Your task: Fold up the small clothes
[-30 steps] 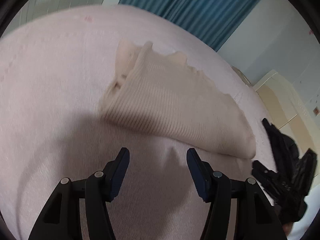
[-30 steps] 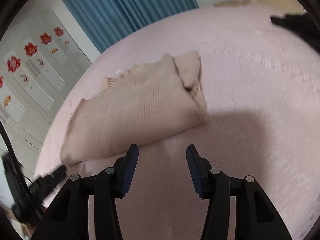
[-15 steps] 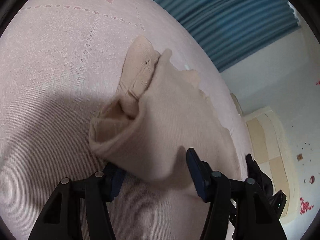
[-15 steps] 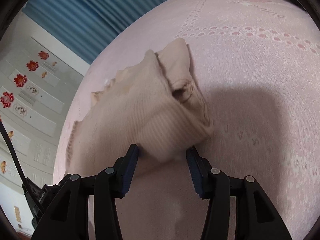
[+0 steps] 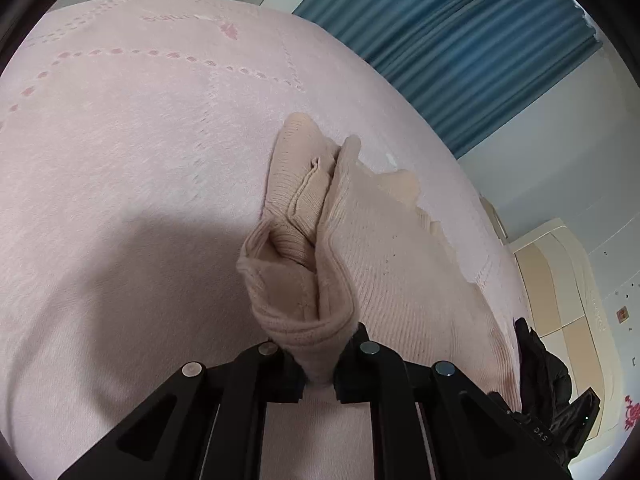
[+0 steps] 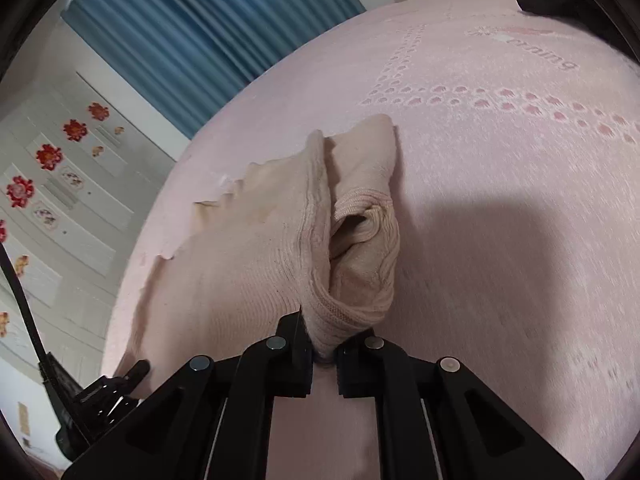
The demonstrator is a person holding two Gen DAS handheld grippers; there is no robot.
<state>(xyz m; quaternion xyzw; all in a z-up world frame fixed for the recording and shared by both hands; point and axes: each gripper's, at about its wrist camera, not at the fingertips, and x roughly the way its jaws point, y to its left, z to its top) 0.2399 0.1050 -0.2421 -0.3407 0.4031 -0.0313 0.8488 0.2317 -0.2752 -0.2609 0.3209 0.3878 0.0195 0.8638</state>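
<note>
Both jaws were spread half a sec ago; now left hand-held gripper (image 5: 320, 376) and right hand-held gripper (image 6: 324, 356) each pinch the beige knit garment (image 5: 392, 280) at frame bottom-centre. Edge is secured on the bed (image 5: 120, 160), so prob. ready to lift & fold over.

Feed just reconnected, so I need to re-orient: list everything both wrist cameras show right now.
Ribbed knit garment: one, beige, on the bedspread, near edge bunched into both tongs.
Bedspread: one, pink, dotted pattern, under everything.
Curtain: one, blue, behind the bed.
Flower stickers: several, red, on pale panels left of the curtain.
Dark item: one, black, far bed edge; unclear what.
Left tongs: black, shut on the garment.
Right tongs: black, shut on the garment.
</note>
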